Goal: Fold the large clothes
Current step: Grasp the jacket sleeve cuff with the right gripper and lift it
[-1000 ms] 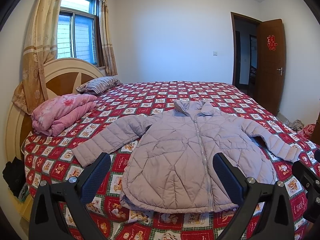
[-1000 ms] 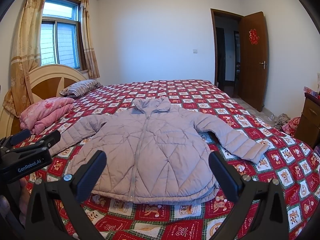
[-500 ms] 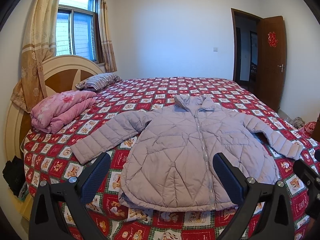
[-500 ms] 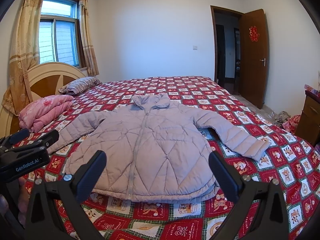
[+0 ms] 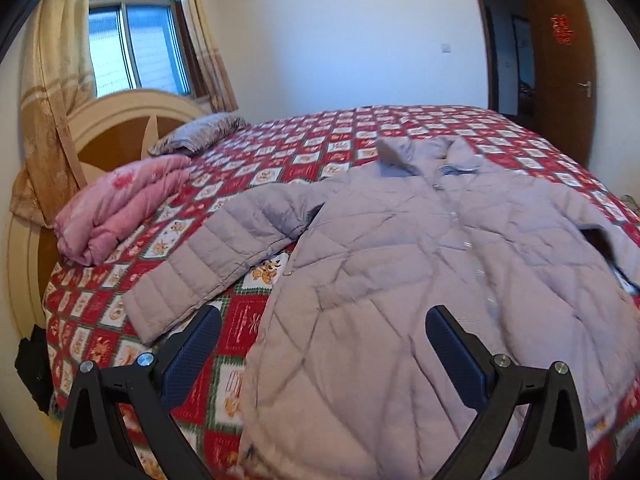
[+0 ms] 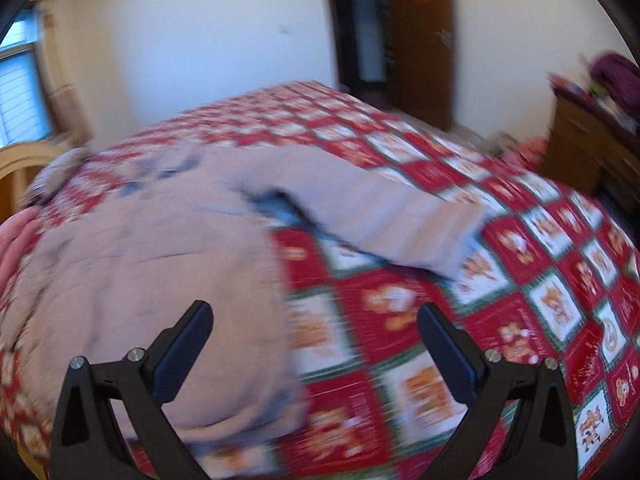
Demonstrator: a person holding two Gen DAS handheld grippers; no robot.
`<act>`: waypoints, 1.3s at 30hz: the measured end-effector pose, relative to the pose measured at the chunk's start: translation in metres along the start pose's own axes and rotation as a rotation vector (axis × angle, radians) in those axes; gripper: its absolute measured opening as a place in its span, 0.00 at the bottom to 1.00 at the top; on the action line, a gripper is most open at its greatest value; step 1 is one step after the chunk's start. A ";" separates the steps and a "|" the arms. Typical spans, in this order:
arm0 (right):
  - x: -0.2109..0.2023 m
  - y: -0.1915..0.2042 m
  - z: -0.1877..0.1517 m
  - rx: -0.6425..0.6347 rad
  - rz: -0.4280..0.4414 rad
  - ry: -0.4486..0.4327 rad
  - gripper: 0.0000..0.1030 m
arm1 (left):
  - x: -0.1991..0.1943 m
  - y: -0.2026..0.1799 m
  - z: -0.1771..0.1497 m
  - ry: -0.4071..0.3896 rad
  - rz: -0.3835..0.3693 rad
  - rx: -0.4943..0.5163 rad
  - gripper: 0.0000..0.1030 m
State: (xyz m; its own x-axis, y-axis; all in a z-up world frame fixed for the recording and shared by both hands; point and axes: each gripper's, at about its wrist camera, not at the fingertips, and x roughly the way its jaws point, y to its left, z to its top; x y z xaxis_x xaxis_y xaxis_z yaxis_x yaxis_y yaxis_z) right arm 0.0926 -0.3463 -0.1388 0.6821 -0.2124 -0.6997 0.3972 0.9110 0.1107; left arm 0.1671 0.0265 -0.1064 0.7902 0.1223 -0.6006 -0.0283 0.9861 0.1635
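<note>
A lilac quilted puffer jacket (image 5: 420, 280) lies flat and zipped, front up, on the red checked bedspread (image 5: 320, 140), both sleeves spread out. My left gripper (image 5: 320, 340) is open and empty above the jacket's left hem, with the left sleeve (image 5: 208, 264) just ahead to the left. My right gripper (image 6: 316, 336) is open and empty above the jacket's right hem edge; the jacket body (image 6: 152, 280) is on the left and the right sleeve (image 6: 380, 220) ahead. The right wrist view is motion-blurred.
A folded pink quilt (image 5: 120, 204) and a striped pillow (image 5: 200, 136) lie by the wooden headboard (image 5: 112, 128). A wooden dresser (image 6: 584, 144) stands at the right of the bed, and a door (image 5: 560, 60) stands open at the far right.
Both grippers have moved forward and down toward the jacket. The left now looks at the left hem and sleeve. The right has swung to the right, over the right hem and sleeve.
</note>
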 end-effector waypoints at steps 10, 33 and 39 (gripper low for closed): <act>0.058 -0.079 0.039 0.128 -0.181 0.053 1.00 | 0.103 0.010 0.046 0.028 0.087 -0.029 0.99; 0.120 -0.106 0.053 0.104 -0.250 0.109 0.14 | 0.194 -0.011 0.021 0.192 0.100 -0.034 0.99; 0.111 -0.109 0.077 0.091 -0.294 0.059 0.12 | 0.172 0.005 0.045 0.164 0.090 -0.013 0.99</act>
State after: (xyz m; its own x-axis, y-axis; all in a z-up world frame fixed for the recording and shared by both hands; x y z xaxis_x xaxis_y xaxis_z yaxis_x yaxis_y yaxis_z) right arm 0.1724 -0.4963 -0.1736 0.4937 -0.4388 -0.7508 0.6272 0.7777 -0.0421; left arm 0.3304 0.0475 -0.1740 0.6735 0.2261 -0.7038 -0.1036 0.9715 0.2130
